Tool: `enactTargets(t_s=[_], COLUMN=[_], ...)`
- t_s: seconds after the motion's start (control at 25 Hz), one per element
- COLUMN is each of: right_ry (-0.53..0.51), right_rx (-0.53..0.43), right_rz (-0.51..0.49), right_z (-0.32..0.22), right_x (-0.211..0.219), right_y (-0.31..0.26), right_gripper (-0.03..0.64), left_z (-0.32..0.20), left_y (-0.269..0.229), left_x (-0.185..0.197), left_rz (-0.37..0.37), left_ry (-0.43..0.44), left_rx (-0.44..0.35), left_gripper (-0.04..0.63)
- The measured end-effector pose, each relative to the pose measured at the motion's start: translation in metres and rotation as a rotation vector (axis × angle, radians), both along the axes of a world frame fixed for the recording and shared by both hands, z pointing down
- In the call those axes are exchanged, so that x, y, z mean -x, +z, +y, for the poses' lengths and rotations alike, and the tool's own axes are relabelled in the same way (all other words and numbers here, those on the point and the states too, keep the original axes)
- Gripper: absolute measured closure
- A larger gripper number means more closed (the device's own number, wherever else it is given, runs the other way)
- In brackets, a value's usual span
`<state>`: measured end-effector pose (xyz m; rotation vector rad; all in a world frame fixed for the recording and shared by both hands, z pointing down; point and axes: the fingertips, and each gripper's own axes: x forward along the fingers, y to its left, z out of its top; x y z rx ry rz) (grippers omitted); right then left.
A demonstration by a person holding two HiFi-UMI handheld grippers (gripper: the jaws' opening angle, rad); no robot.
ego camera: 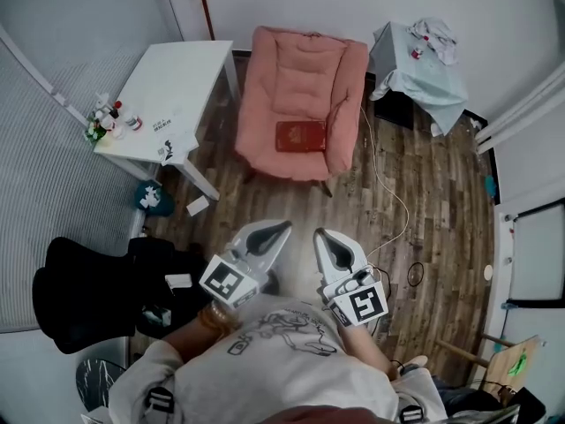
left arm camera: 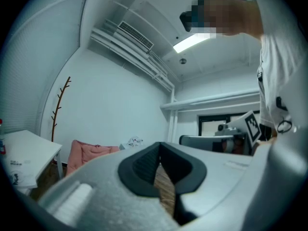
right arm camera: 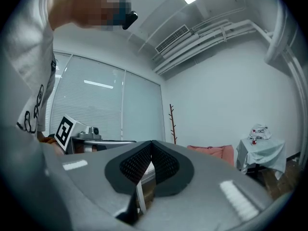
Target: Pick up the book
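Book (ego camera: 300,136): dark red, flat, rectangular; lying on the seat cushion, far from both grippers.
Armchair (ego camera: 300,78): pink, padded, quilted; against the far wall.
Floor (ego camera: 433,193): wood planks in mixed browns; thin white cable (ego camera: 386,179) trailing right of the armchair.
Room: white table (ego camera: 177,82) at far left with small bottles (ego camera: 110,117); cloth-draped side table (ego camera: 419,73) at far right.
Left gripper (ego camera: 282,227): jaws closed together, empty, touching nothing.
Right gripper (ego camera: 320,234): likewise closed and empty, near the left one.
Gripper build: grey shells, black ribbed pads.
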<state>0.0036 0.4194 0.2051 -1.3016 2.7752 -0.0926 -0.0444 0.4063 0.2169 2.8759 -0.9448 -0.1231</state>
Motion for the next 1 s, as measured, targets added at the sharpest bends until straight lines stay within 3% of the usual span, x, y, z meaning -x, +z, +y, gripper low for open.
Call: enactTargets(t_s=[0.52,0.76,1.0], right_ry=[-0.033,-0.019,-0.016], right_rx=[-0.027,-0.009,0.002], right_rz=[0.036,0.056,0.032], right_z=[-0.112,-0.138,-0.157], right_x=[0.083,0.097,0.09], right_y=[-0.013,-0.004,-0.006], right_gripper=[0.611,0.611,0.611], left_z=[-0.113,-0.14,-0.16], left_y=[-0.01,-0.002,0.0], left_x=[0.081,0.099,0.091], left_rz=[-0.002,0.0,-0.004], left_ry=[-0.024,-0.015,-0.008], left_rx=[-0.018,-0.008,0.014], left_gripper=[0.591,0.591,0.591])
